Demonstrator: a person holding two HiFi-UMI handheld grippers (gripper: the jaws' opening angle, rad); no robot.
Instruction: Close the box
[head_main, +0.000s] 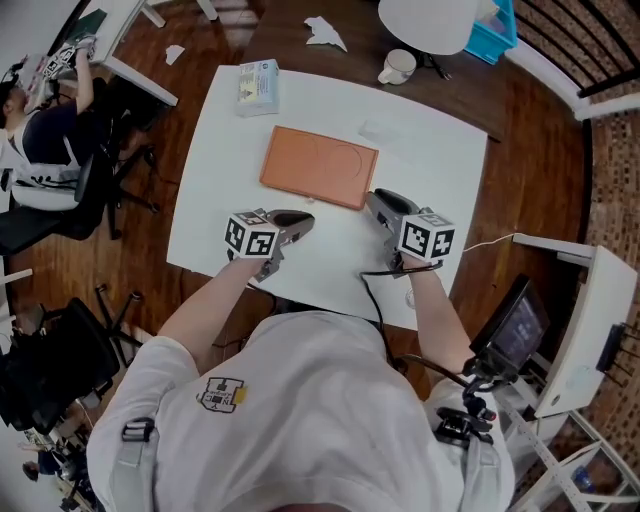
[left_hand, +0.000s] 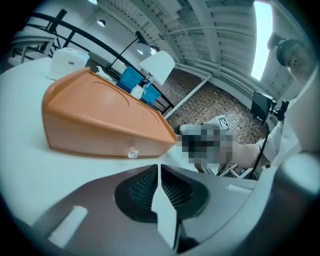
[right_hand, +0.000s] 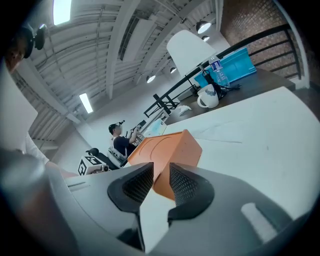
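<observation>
A flat orange box (head_main: 320, 167) lies on the white table (head_main: 430, 150) with its lid down. My left gripper (head_main: 300, 218) rests near the box's near-left corner, apart from it. In the left gripper view the box (left_hand: 100, 117) fills the upper left, and the left gripper (left_hand: 159, 171) is shut with its pads together and nothing between them. My right gripper (head_main: 375, 200) sits at the box's near-right corner. In the right gripper view that corner of the box (right_hand: 172, 147) shows through the narrow gap of the right gripper (right_hand: 161, 175), whose pads do not press on it.
A small white and blue carton (head_main: 258, 85) stands at the table's far left. A white mug (head_main: 397, 67) and a blue bin (head_main: 492, 35) lie beyond the far edge. A person (head_main: 40, 130) sits at a desk to the left. A monitor (head_main: 515, 325) stands at the right.
</observation>
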